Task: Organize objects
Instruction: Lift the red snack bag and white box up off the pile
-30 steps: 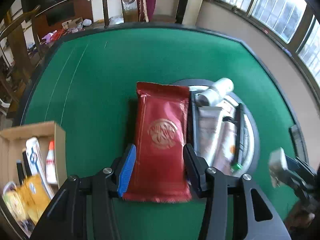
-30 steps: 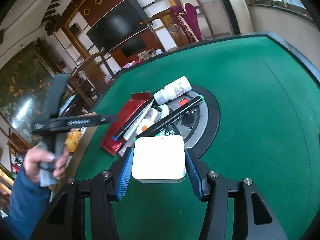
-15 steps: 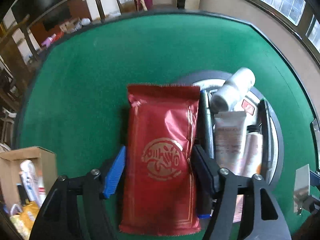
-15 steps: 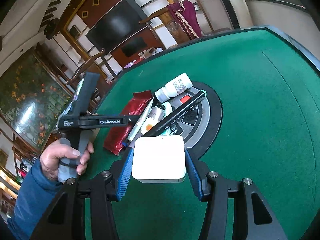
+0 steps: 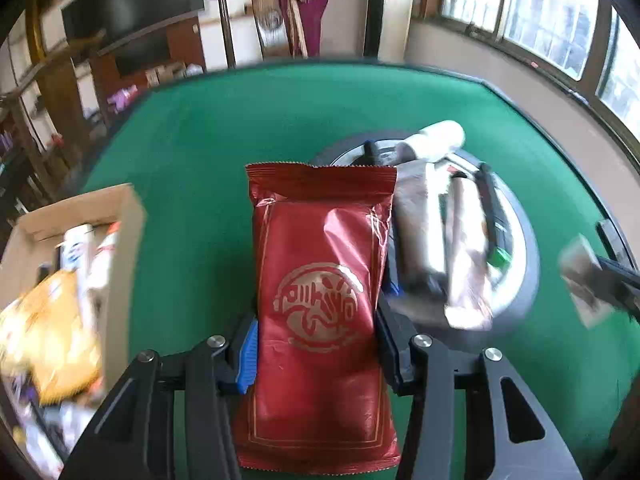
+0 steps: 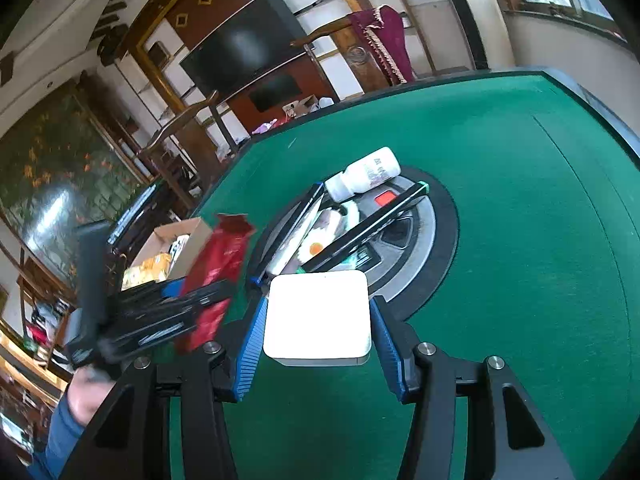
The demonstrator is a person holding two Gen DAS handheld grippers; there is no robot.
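A red foil packet (image 5: pixel 320 280) sits between the pads of my left gripper (image 5: pixel 316 324), whose jaws are closing on it. In the right wrist view the red packet (image 6: pixel 224 252) hangs tilted above the green felt, carried by the left gripper (image 6: pixel 160 312) near the open cardboard box (image 6: pixel 188 236). My right gripper (image 6: pixel 318 308) is shut on a flat white square box (image 6: pixel 318 316) held just above the table. That white box (image 5: pixel 580 276) also shows blurred at the right edge of the left wrist view.
The cardboard box (image 5: pixel 120 216) at the left holds a yellow bag and tubes. A round grey disc (image 6: pixel 420 232) in the table's middle carries a white bottle (image 6: pixel 364 174), tubes and two long black items. A person's hand and blue sleeve (image 6: pixel 76 408) hold the left gripper.
The left jaws widened around the red packet, then closed on it. The packet has come off the felt and moved left toward the cardboard box. The right gripper stayed still with the white box.
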